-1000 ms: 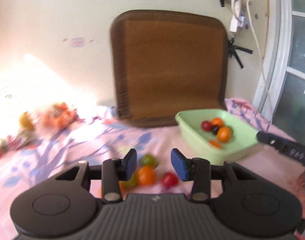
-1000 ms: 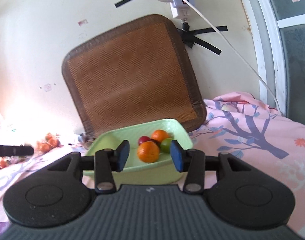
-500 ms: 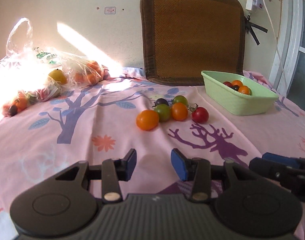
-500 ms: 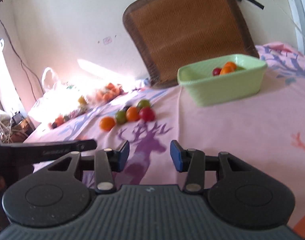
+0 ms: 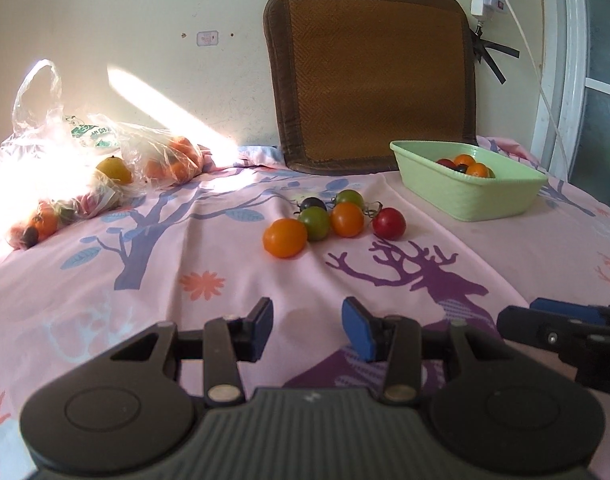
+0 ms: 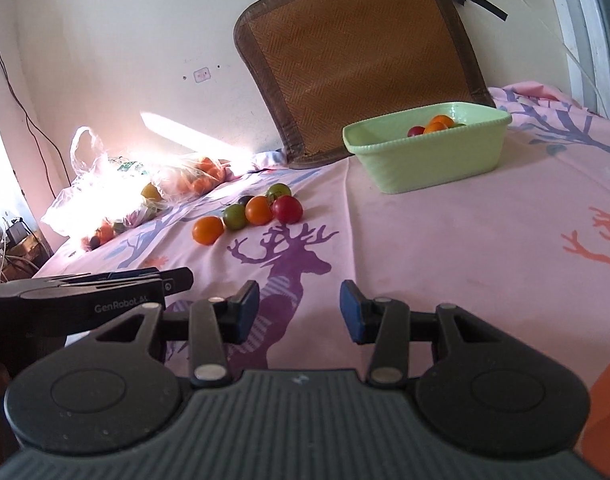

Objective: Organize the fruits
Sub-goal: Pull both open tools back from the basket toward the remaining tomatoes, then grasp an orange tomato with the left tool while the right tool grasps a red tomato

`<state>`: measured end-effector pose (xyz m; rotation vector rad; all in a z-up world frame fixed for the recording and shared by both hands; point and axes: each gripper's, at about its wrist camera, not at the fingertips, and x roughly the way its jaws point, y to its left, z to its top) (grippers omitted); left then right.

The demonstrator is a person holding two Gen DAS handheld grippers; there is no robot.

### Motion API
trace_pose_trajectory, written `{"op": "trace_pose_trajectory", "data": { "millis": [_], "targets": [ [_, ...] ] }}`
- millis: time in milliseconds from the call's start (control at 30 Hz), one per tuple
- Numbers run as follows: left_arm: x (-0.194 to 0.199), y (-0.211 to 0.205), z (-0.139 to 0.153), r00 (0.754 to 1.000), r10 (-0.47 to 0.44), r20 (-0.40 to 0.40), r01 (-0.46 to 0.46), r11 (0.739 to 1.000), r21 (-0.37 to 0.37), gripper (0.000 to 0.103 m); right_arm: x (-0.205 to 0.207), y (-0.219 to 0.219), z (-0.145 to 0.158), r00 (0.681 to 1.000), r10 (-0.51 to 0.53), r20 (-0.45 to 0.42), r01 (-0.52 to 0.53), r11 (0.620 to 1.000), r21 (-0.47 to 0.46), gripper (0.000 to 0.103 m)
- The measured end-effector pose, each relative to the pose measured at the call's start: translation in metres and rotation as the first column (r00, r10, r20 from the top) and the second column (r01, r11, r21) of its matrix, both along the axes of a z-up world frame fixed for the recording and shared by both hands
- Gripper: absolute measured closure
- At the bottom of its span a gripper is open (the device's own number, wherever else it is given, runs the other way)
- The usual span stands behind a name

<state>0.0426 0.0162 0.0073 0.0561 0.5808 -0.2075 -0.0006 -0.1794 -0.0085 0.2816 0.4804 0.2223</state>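
Note:
Several loose small fruits lie in a cluster on the pink cloth: an orange one (image 5: 285, 237) nearest, a green one (image 5: 314, 217), another orange one (image 5: 347, 219), a red one (image 5: 389, 223), a dark one (image 5: 312, 203) and a second green one (image 5: 349, 197) behind. The same cluster shows in the right wrist view, with the red one (image 6: 287, 209) in front. A light green tub (image 5: 469, 196) at the right back holds several fruits (image 5: 465, 164). My left gripper (image 5: 307, 326) is open and empty, low over the cloth, well short of the cluster. My right gripper (image 6: 300, 306) is open and empty beside it.
Clear plastic bags of fruit (image 5: 105, 176) lie at the back left in bright sunlight. A brown woven mat (image 5: 373, 76) leans on the wall behind the tub. The cloth's left edge drops off near cables and boxes (image 6: 17, 240). A white door frame (image 5: 561, 60) stands at right.
Both grippers have pulled back from the tub and the fruit cluster toward the near edge of the cloth and settled there. Both jaws stayed open. The fruits have not moved.

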Motion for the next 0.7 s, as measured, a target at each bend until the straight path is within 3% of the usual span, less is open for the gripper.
{"op": "trace_pose_trajectory", "data": {
  "millis": [400, 700],
  "targets": [
    [0.004, 0.010, -0.001, 1.000, -0.017, -0.023, 0.015, 0.997, -0.074, 0.064, 0.013, 0.001, 0.000, 0.999, 0.006, -0.038, -0.006, 1.000, 0.008, 0.056],
    [0.005, 0.023, -0.001, 0.999, -0.023, -0.041, 0.017, 0.987, -0.157, 0.064, 0.039, 0.013, 0.007, 0.999, 0.039, -0.018, -0.040, 0.997, -0.063, 0.056]
  ]
}}
